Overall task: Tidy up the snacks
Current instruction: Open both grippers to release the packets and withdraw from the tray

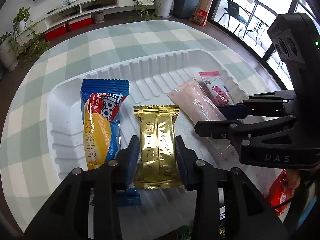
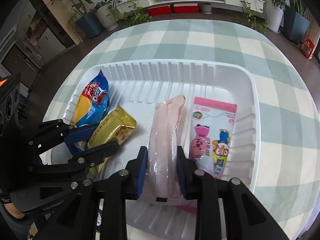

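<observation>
A white ribbed plastic tray [image 1: 66,140] [image 2: 248,92] holds several snacks. My left gripper [image 1: 157,146] is shut on a gold wafer packet [image 1: 158,142], which also shows in the right wrist view [image 2: 112,130]. A blue Tipo cake packet [image 1: 100,120] [image 2: 94,104] lies left of it. My right gripper [image 2: 162,156] is shut on a pale pink long packet [image 2: 164,140] [image 1: 196,102]. A pink cartoon packet [image 2: 212,136] [image 1: 216,88] lies flat to its right. The right gripper also shows in the left wrist view [image 1: 212,118], and the left gripper in the right wrist view [image 2: 104,136].
The tray sits on a green and cream checked tablecloth [image 1: 100,46] [image 2: 200,40]. A red snack packet [image 1: 280,192] lies off the tray at the near right. Plants, a low white TV unit and a window lie beyond the table.
</observation>
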A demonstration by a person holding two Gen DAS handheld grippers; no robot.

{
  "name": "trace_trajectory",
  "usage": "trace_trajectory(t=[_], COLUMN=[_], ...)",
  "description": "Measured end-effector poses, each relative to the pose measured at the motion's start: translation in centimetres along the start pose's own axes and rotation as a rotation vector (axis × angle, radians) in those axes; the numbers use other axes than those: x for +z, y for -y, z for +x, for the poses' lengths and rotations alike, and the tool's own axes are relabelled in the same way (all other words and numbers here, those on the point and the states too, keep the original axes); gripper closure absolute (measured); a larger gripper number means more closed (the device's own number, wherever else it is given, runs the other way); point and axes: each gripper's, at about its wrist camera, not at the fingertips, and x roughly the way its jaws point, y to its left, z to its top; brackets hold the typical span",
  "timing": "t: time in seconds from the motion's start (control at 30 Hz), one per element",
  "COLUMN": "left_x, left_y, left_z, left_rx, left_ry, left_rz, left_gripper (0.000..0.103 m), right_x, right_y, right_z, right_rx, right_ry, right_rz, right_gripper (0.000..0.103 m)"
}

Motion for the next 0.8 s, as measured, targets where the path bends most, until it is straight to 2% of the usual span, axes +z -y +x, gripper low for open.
trace_trajectory(t=[0.03, 0.07, 0.23, 0.37, 0.4, 0.47, 0.53, 0.6, 0.63, 0.67, 0.73, 0.8], left_x=[0.0, 0.0, 0.0, -0.3, -0.5, -1.2, -2.3, -3.8, -4.7, -5.8, -7.9, -10.3], left_y=[0.0, 0.1, 0.1, -0.1, -0.2, -0.5, -0.8, -0.9, -0.9, -0.9, -0.9, -0.8], left_z=[-0.2, -0.4, -1.9, -5.3, -6.4, -9.2, -11.9, -14.7, -15.9, -17.2, -19.0, -20.4], left_rx=[0.001, 0.006, 0.003, -0.01, -0.012, -0.02, -0.048, -0.077, -0.079, -0.079, -0.09, -0.103], left_ry=[0.009, 0.015, 0.046, 0.103, 0.124, 0.181, 0.235, 0.294, 0.316, 0.335, 0.351, 0.357], left_rz=[-0.001, -0.002, -0.013, -0.031, -0.033, -0.045, -0.069, -0.074, -0.078, -0.085, -0.11, -0.135], left_gripper=[0.053, 0.051, 0.044, 0.037, 0.035, 0.026, 0.024, 0.018, 0.009, 0.005, 0.005, 0.005], right_x=[0.0, 0.0, 0.0, 0.2, 0.2, 0.2, 0.1, -0.6, -1.0, -1.7, -3.4, -5.9], right_y=[0.0, -0.1, -0.4, -0.5, -0.5, -0.7, -1.0, -1.2, -1.3, -1.5, -2.0, -2.6], right_z=[0.0, -0.1, -1.1, -3.6, -4.5, -6.9, -10.0, -13.7, -15.2, -17.0, -20.2, -22.6], right_rx=[0.005, 0.0, -0.024, -0.028, -0.024, -0.012, 0.01, 0.037, 0.05, 0.067, 0.098, 0.131], right_ry=[0.001, 0.003, 0.025, 0.075, 0.094, 0.154, 0.236, 0.338, 0.382, 0.432, 0.515, 0.586], right_rz=[0.001, -0.002, -0.022, -0.021, -0.016, -0.012, -0.014, -0.009, -0.007, -0.004, 0.0, -0.006], right_gripper=[0.064, 0.061, 0.055, 0.05, 0.045, 0.037, 0.025, 0.015, 0.01, 0.008, 0.0, 0.0])
